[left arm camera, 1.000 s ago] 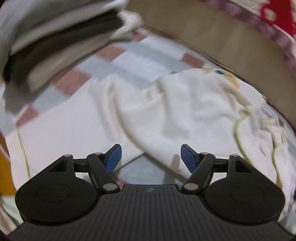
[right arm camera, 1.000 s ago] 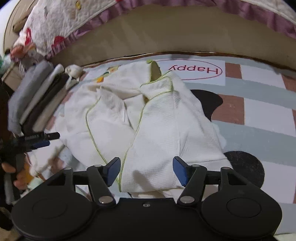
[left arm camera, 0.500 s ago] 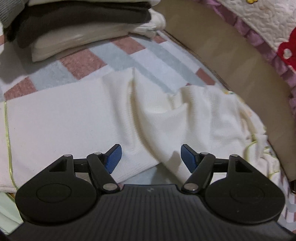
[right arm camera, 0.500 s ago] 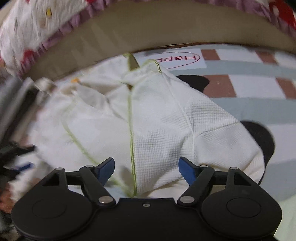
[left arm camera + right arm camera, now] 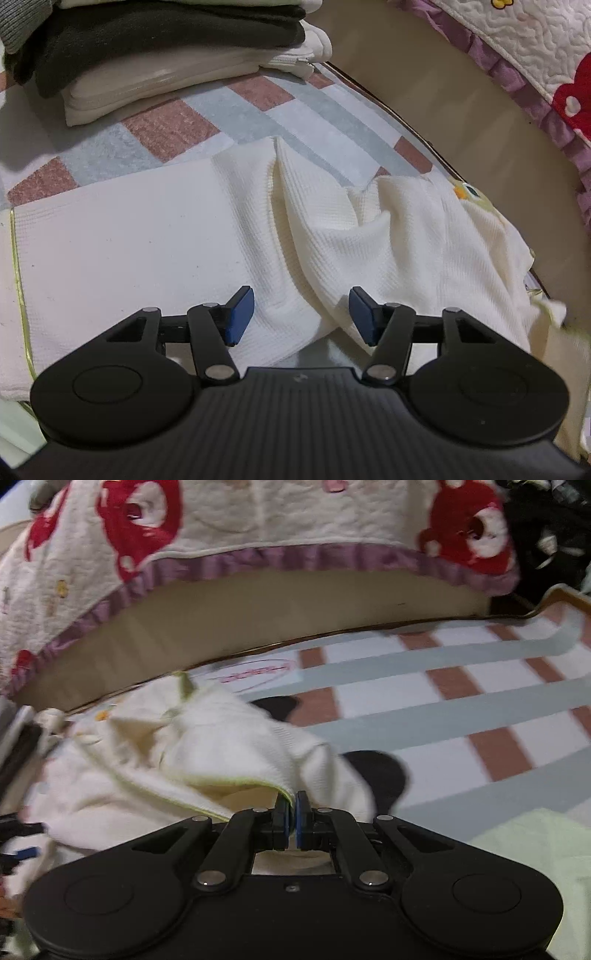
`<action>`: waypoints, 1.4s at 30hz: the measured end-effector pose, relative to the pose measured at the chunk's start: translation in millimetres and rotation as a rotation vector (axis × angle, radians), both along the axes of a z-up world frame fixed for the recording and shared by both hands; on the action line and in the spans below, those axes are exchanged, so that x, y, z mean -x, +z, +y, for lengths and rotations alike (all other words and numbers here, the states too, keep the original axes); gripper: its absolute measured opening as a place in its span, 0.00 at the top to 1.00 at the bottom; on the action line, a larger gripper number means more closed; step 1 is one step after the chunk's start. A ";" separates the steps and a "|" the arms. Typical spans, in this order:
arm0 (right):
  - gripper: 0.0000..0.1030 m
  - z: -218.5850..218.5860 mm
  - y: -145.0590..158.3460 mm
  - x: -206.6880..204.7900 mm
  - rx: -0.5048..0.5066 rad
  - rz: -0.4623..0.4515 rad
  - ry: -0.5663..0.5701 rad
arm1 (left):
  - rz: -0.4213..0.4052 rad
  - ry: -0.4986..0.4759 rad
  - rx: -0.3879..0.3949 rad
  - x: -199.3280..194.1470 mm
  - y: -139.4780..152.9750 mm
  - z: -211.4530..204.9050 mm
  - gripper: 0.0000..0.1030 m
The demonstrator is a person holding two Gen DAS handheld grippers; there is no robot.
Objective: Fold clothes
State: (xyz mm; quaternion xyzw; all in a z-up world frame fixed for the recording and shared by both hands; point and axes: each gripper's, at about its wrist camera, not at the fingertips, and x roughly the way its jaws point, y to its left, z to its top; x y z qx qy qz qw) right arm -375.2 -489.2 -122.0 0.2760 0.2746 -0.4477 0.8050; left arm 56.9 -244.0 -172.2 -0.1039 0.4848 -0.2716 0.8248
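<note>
Garment: one cream waffle-knit garment (image 5: pixel 332 229) with thin yellow-green piping lies spread and rumpled on the checked mat (image 5: pixel 177 122), its far end bunched against the tan wall (image 5: pixel 461 92).
Garment, right view: the same cloth (image 5: pixel 207 753) is lifted into a ridge, its piped edge running to the pads.
Right gripper: the right gripper (image 5: pixel 291 818) has just snapped closed; its blue pads pinch the piped hem, with only cloth between them.
Left gripper: the left gripper (image 5: pixel 301 314) has just been narrowing and stands about half apart; a fold of the garment lies between the pads, which do not press on it.
Stack: one pile of folded clothes (image 5: pixel 166 48) sits at the mat's far left, well apart from the garment: a dark layer between pale ones, grey knit at the top corner. The exact number of pieces cannot be told.
Mat: grey, white and brick-red squares, two black round patches (image 5: pixel 376 771) just beside the cloth, and a red oval label (image 5: pixel 258 672) near the wall; the lettering is blurred.
Quilt: one white quilt (image 5: pixel 258 517) with red figures and a purple frill hangs over the wall above the mat.
In the way: nothing lies on the garment; the wall hems in its far edge.
</note>
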 end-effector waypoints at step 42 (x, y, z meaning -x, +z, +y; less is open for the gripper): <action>0.89 45.5 -2.1 35.5 -0.085 0.008 0.290 | -0.187 -0.134 0.018 63.1 92.6 78.3 1.00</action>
